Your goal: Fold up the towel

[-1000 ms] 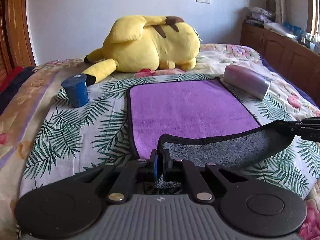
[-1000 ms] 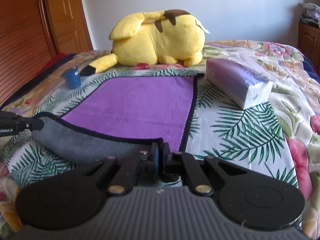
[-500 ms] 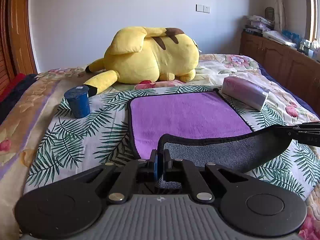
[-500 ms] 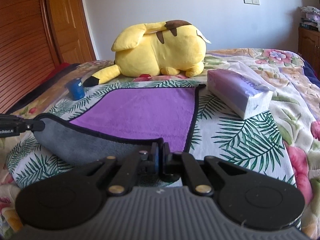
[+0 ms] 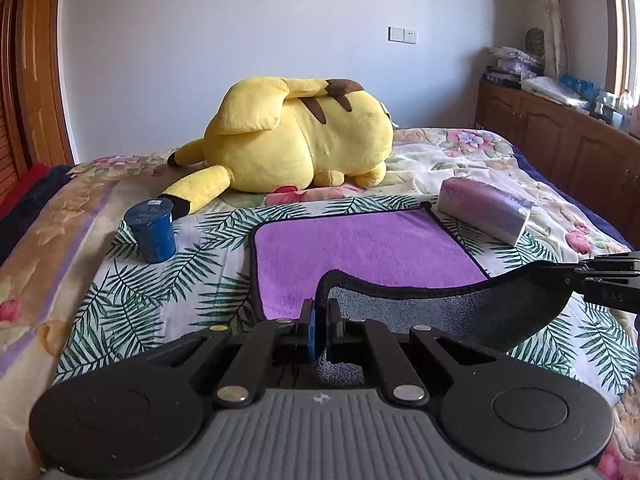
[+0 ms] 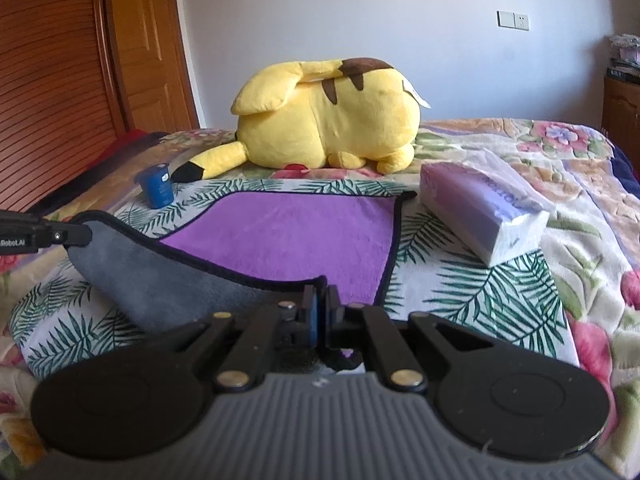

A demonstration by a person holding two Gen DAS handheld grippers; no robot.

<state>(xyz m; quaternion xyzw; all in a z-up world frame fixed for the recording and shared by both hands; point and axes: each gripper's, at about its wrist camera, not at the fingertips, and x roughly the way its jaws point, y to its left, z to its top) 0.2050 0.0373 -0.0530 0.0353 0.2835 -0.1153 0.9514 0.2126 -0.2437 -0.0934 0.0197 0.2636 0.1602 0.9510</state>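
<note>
A towel [image 5: 360,244], purple on top and grey underneath with a black hem, lies on the bed; it also shows in the right wrist view [image 6: 288,236]. Its near edge is lifted so the grey underside [image 5: 460,312] faces me. My left gripper [image 5: 320,312] is shut on the near left corner. My right gripper [image 6: 320,300] is shut on the near right corner. Each gripper shows at the edge of the other's view, the right one [image 5: 580,276] and the left one [image 6: 76,234], holding the hem taut between them.
A big yellow plush [image 5: 296,144] lies behind the towel. A blue cup [image 5: 154,230] stands at the left. A pack of tissues [image 5: 484,216] lies by the towel's far right corner. A wooden cabinet [image 5: 560,140] is at the right, a wooden door [image 6: 60,80] at the left.
Both grippers have risen and tilted up with the towel's near edge; the scene sits lower in both views and the grey underside hangs higher above the bed.
</note>
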